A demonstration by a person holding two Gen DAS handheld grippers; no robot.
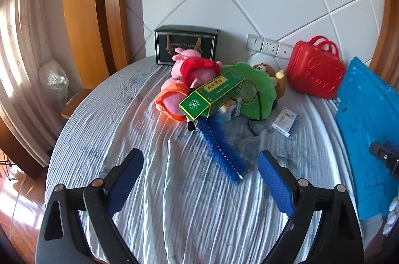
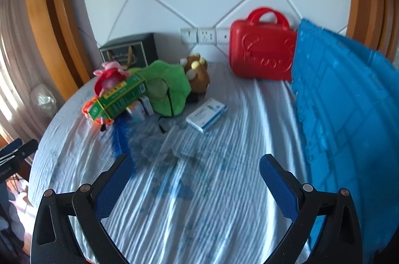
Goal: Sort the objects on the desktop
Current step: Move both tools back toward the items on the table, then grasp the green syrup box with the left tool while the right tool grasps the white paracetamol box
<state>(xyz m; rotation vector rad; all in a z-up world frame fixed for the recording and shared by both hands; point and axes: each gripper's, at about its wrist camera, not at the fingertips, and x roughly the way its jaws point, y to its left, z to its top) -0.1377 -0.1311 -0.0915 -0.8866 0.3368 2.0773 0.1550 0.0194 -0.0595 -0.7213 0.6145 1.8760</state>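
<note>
**Both grippers empty, short of the pile**

Surface: round table under a wrinkled pale cloth (image 1: 174,189), against a white panelled wall with wood trim.

Left wrist view: left gripper (image 1: 199,165) spread wide, nothing between the jaws. A blue brush (image 1: 219,146) lies just ahead, its long axis running from the near tip, right of centre between the fingers, away and leftward under a green box (image 1: 212,95). That box rests on a pink plush (image 1: 192,67) and a green plush (image 1: 254,89). A small white box (image 1: 285,122) lies apart to the right. Red case (image 1: 314,69) and blue crate (image 1: 369,139) stand farther right.

Right wrist view (blurred): right gripper (image 2: 195,165) also spread, empty. White box (image 2: 207,115) lies ahead, slightly left, long axis diagonal. Brush (image 2: 119,136) sits beyond the left finger.

Judgement: 2 candidates; left hand nearer the brush, right hand nearer the white box.
</note>
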